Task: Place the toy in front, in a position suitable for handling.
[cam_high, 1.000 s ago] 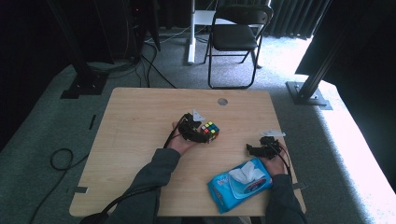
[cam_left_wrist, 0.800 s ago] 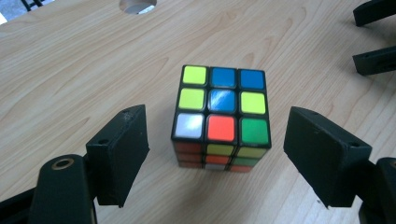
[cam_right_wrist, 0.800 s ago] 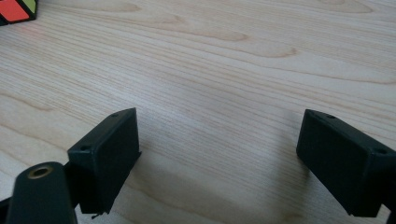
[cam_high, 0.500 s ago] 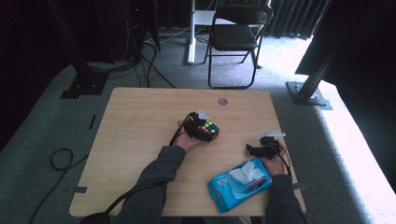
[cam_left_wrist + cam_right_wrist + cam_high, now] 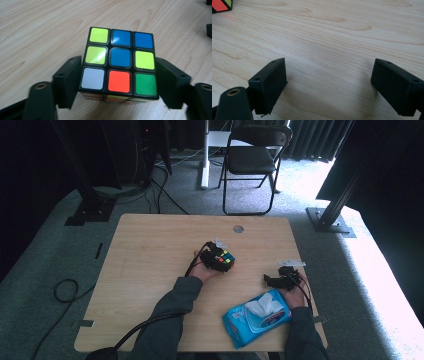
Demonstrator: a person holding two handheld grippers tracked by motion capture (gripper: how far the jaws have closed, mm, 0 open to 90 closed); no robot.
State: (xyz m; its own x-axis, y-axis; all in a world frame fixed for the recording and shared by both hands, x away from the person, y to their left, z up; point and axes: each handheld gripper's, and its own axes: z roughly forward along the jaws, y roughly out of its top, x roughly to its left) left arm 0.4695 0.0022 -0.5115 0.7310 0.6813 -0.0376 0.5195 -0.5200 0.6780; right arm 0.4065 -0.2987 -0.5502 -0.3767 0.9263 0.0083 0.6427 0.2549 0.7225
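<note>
Cube sits between our left gripper's fingers, which have just been closing and touch its sides. Our right gripper gapes empty over bare table.

Your left gripper sits mid-table, forearm angled in from below, its jaws just closing around a Rubik's cube, seemingly touching its sides. Your right gripper rests low near the right edge, jaws spread wide apart.
</note>
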